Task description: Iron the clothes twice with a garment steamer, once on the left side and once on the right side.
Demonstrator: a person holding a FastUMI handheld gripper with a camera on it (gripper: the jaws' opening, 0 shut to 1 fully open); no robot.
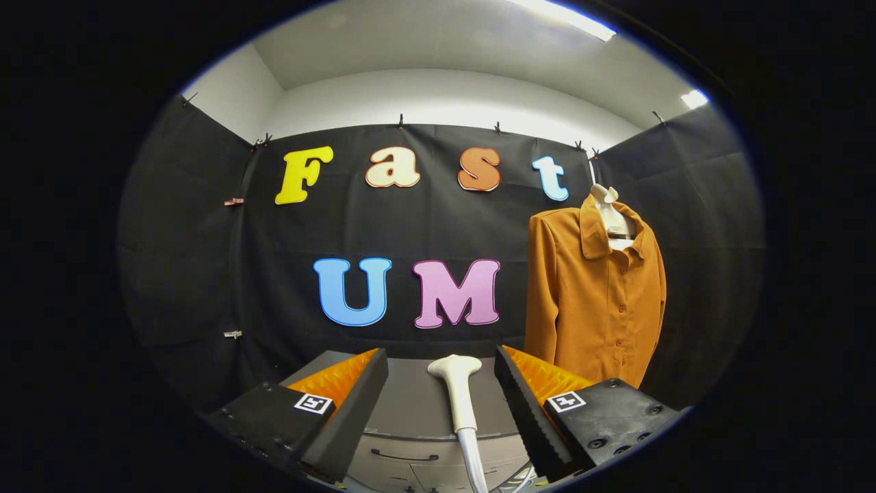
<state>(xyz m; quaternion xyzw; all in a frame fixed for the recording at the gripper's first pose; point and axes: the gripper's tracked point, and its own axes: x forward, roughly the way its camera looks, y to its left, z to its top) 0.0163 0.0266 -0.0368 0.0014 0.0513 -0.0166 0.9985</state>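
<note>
Steamer head (456, 383), pale and wand-shaped, stands upright between the two fingers of the tool (441, 397), its hose (473, 462) running down from the handle toward the near edge. The fingers are spread apart, one on each side of the steamer, and neither touches it. Each finger carries one small square black-and-white marker tag (313, 403); no readable brand or label appears on the steamer or on the garment. One shirt (595, 301), orange-brown with a collar and a row of buttons down the front, hangs on a light hanger (611, 212) to the far right, beyond the right finger and against the black cloth wall (205, 274). A grey desk (410, 400) lies just beyond the fingers, with a drawer front and one dark handle (404, 456) on its near face. The black cloth is pinned along its top edge by small clips and encloses the booth on the left, far and right sides; above it are white walls and a white ceiling with two lit lamps (568, 17).
</note>
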